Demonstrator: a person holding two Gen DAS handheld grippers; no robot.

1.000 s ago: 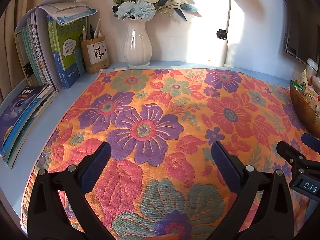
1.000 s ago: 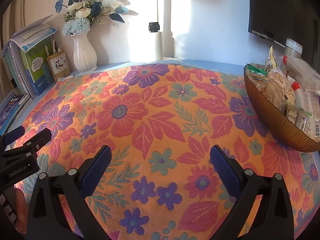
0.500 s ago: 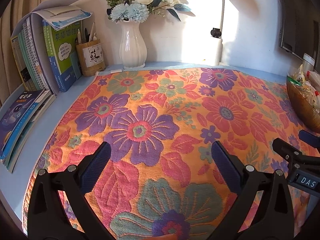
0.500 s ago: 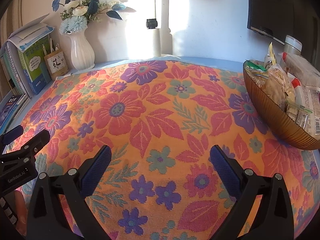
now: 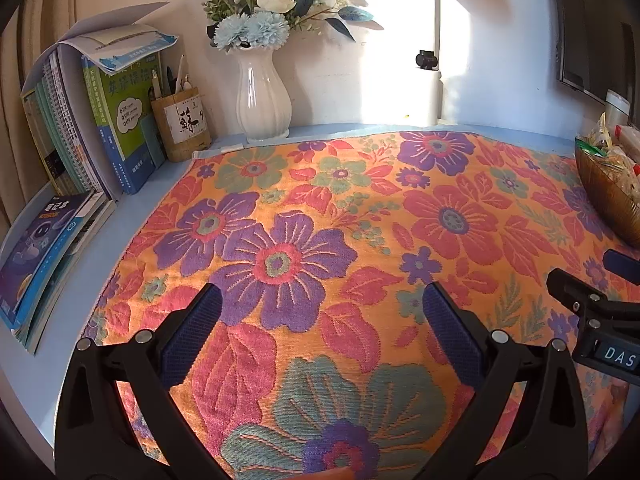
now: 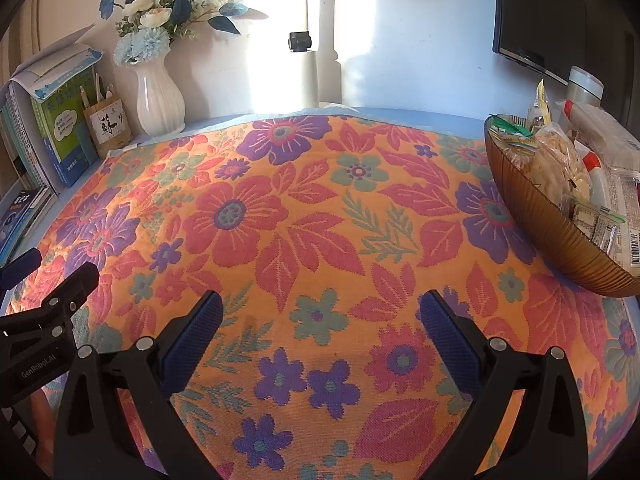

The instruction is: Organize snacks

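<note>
Both the left gripper (image 5: pixel 318 312) and right gripper (image 6: pixel 320 316) hover spread wide and empty over the floral cloth (image 6: pixel 280 220). Beyond, at the cloth's right edge, the brown bowl (image 6: pixel 548 236) holds packaged snacks (image 6: pixel 556 160).

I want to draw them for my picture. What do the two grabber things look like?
Both look alike: the left gripper and the right gripper have shiny black plastic arms with silver screw heads, and each finger ends in a dark blue bumpy pad. White letters are printed on their black bodies.
</note>
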